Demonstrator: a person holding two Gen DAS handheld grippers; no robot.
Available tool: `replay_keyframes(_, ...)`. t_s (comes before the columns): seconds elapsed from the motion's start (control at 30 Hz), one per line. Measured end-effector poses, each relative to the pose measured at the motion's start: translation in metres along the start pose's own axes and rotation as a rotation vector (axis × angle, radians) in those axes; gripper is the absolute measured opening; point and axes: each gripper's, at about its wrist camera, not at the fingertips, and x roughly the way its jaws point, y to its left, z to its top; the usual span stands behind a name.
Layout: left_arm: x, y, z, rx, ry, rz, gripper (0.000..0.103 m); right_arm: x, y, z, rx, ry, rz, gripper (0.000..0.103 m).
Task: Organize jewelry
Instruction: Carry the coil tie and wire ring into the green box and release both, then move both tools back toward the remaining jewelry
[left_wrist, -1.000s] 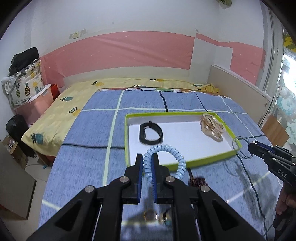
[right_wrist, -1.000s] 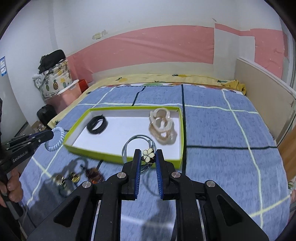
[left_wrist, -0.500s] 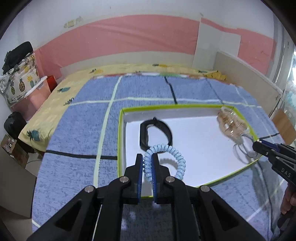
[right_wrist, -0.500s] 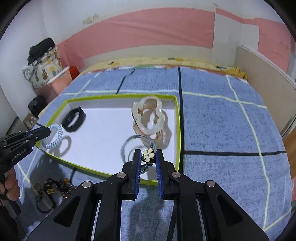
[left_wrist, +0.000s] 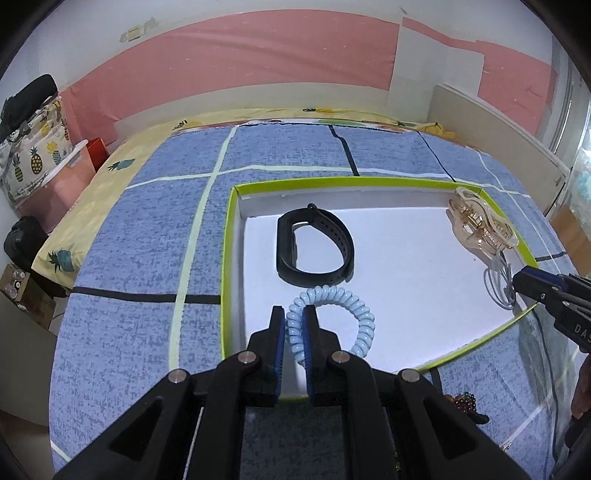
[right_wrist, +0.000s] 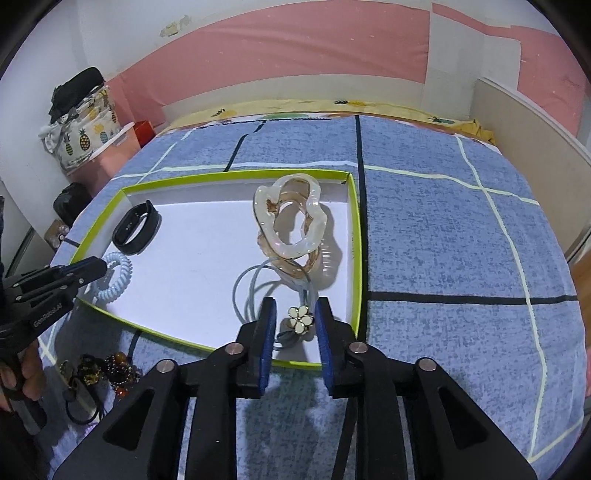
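A green-rimmed tray (left_wrist: 226, 258) (right_wrist: 356, 251) with a white floor lies on the blue checked bedspread. In it are a black wristband (left_wrist: 306, 275) (right_wrist: 151, 221) and a cream hair claw (left_wrist: 480, 225) (right_wrist: 263, 218). My left gripper (left_wrist: 294, 312) (right_wrist: 98, 266) is low over the tray's near left corner. Its pads press a light blue spiral hair tie (left_wrist: 364, 317) (right_wrist: 118, 280) and its jaws are starting to open. My right gripper (right_wrist: 294, 302) (left_wrist: 521, 275) is over the tray's near right corner with its jaws opening. The flower hair tie (right_wrist: 301, 319) (left_wrist: 496, 291) lies between them, not pressed.
A heap of beads and dark hair ties (right_wrist: 107, 369) (left_wrist: 463, 402) lies on the bedspread just in front of the tray. A person's hand (right_wrist: 26, 373) holds the left gripper's handle. A pink bin (left_wrist: 70, 181) stands beside the bed's left edge, and a headboard (right_wrist: 524, 122) runs along the right.
Both grippers came forward and down until they are over the tray. The right jaws spread and let the flower hair tie rest on the tray floor. The left still grips the spiral tie.
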Motion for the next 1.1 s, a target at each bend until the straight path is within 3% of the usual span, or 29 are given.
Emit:
replay_keyframes(0.17,-0.004,0.002,0.0,-0.01,-0.005,-0.018,0.021,-0.007,0.006,-0.003,-0.009,-0.017,0.008,0.04)
replay_keyframes(0.57,-0.035,0.007,-0.013,-0.019,-0.049,-0.011,0.023,-0.043,0.015,-0.018,-0.008,-0.081,0.031,0.04)
replay_keyframes(1.1,-0.107,0.012,-0.066,-0.017,-0.121,-0.04,0.023,-0.115,0.045,-0.072,-0.054,-0.172,0.094,0.04)
